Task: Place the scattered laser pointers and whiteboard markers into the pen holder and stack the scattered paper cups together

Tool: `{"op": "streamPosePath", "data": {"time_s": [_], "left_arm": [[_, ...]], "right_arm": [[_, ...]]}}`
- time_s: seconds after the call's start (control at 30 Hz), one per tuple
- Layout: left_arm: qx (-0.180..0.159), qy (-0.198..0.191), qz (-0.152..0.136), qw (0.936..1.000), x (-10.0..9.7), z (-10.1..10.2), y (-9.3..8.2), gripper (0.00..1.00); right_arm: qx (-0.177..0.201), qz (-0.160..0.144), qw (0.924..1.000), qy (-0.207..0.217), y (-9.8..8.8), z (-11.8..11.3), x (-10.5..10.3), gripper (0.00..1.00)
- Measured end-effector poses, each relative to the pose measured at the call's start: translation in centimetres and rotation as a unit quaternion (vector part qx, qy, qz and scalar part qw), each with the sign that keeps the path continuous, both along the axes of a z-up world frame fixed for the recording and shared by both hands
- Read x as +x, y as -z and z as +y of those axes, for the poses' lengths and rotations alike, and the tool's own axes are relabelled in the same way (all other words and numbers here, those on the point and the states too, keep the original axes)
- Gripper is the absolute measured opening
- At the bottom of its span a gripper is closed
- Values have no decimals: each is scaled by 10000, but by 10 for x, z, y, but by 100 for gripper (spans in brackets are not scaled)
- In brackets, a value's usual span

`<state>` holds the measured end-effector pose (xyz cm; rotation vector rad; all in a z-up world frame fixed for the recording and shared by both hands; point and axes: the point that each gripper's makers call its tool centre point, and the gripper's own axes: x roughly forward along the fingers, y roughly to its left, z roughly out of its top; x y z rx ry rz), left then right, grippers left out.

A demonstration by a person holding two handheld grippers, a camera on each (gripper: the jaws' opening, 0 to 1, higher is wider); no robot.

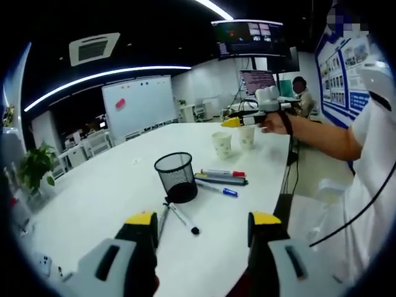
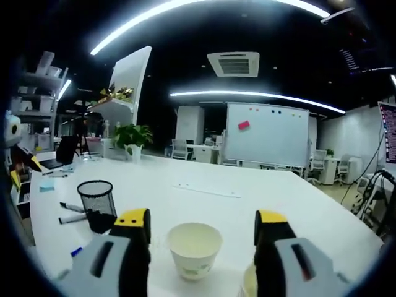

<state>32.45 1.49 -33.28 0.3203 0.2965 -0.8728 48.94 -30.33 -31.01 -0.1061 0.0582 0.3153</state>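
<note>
Wide smooth white table [image 1: 124, 185]. Near its middle, one round black wire-mesh pen holder [image 1: 176, 176], upright. Five slim markers counted: two [image 1: 182, 218] touching its near side, three [image 1: 221, 179] just to its right. Two tapered paper cups [image 1: 223, 144] farther right, close together, near the edge. Left gripper [image 1: 201, 232] spread, holding nothing; right gripper [image 2: 201, 232] spread above a cup [image 2: 194, 249]. Bare tabletop beyond.
</note>
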Motion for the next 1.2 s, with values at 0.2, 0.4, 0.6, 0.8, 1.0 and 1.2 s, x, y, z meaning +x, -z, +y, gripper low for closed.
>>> {"op": "streamPosePath", "data": {"time_s": [0.2,0.4,0.6,0.8,1.0,1.2], "left_arm": [[20,-27,34,10000,-1,2,3,60],[17,-37,36,10000,-1,3,3,60],[6,-53,46,10000,-1,5,3,60],[-9,-80,47,10000,-1,7,2,60],[20,-77,46,10000,-1,7,3,60],[23,-81,38,10000,0,7,2,60]], "right_arm": [[-7,29,10000,-67,3,5,-1,68],[-17,49,9999,-125,3,11,-3,68],[-20,54,9999,-128,4,12,1,68],[-65,84,9998,-154,7,16,3,68],[-100,119,9997,-162,11,21,1,68],[-128,170,9996,-167,15,19,2,68]]}}
